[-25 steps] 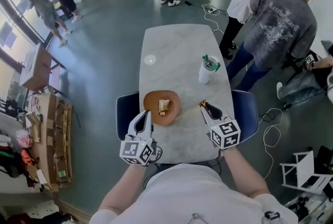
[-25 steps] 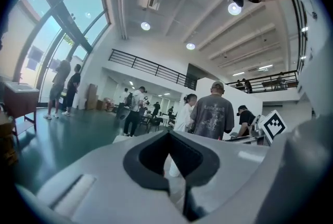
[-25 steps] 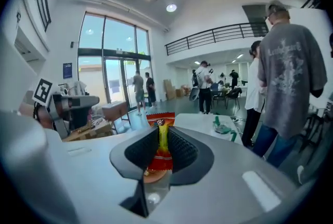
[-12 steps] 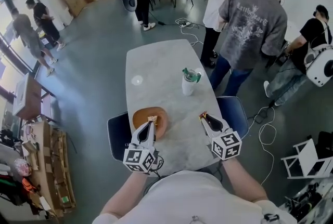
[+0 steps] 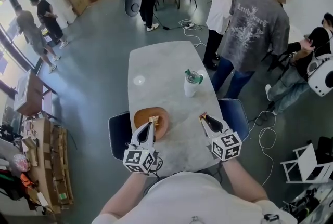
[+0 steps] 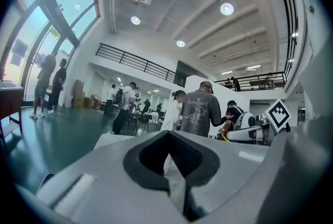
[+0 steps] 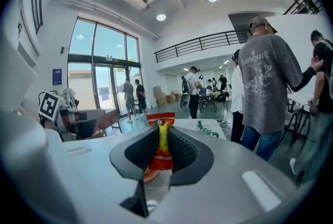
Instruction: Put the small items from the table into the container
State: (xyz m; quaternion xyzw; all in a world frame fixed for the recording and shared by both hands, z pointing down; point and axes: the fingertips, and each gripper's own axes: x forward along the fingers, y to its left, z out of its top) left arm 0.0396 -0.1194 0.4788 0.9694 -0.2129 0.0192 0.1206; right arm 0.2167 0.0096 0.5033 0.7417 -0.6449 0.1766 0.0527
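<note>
The right gripper (image 5: 203,117) hovers over the table (image 5: 161,69) at about 5 o'clock, counting the person's own edge as 6. Its jaws pinch a packet (image 7: 161,144), so they stand a little apart with the wrapper upright between them. The packet is red-orange with a yellow stripe down its middle, a crimped top edge and a small dark mark just under it. The top pokes out above the ribbed black pads (image 7: 183,151), and the lower end hangs free below them. From the head view it shows only as a small red tip (image 5: 201,115) at the gripper's nose.

The bowl (image 5: 139,116), a shallow brown dish, sits at 7 o'clock on the table. The left gripper (image 5: 152,124) points over its near rim. In the left gripper view its jaws (image 6: 167,133) are pressed together at the tips. A pale streak runs down the slit behind them, and I can't say whether that is the tabletop or something caught there.

A white cup (image 5: 191,84) with a green lid stands at 1 o'clock, well apart from both grippers.
</note>
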